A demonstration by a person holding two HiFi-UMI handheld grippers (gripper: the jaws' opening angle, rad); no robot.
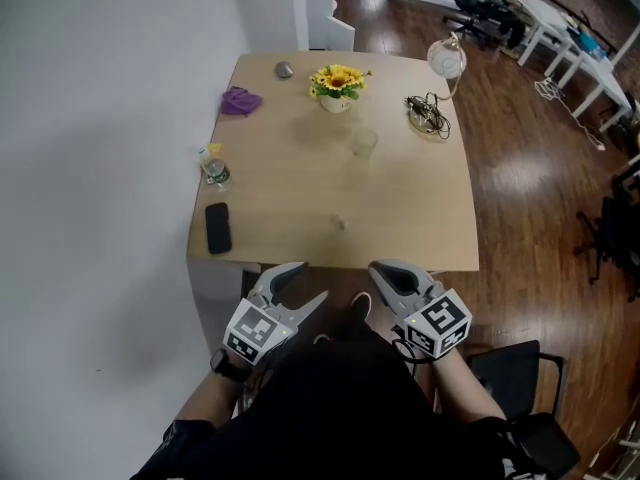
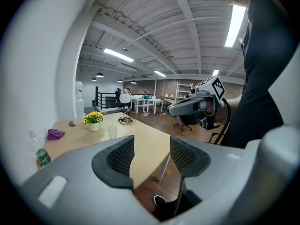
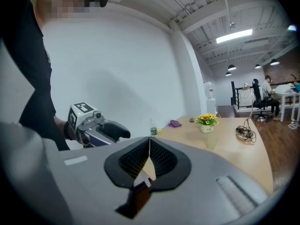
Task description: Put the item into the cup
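A clear cup [image 1: 364, 143] stands on the wooden table [image 1: 420, 228], just in front of the flower pot. A small pale item [image 1: 340, 223] lies near the table's front edge. Both grippers hover off the table, in front of that edge and close to my body. My left gripper [image 1: 303, 286] is open, with nothing between its jaws [image 2: 152, 146]. My right gripper [image 1: 382, 268] is shut and empty [image 3: 150, 146]. The cup also shows in the left gripper view [image 2: 112, 131] and faintly in the right gripper view [image 3: 211, 137].
A sunflower pot [image 1: 336, 83], a purple cloth [image 1: 240, 101], a small bottle [image 1: 213, 168] and a black phone [image 1: 218, 227] sit on the table. Cables [image 1: 428, 113] and a lamp [image 1: 447, 58] are at its far right. A white wall lies left, wooden floor right.
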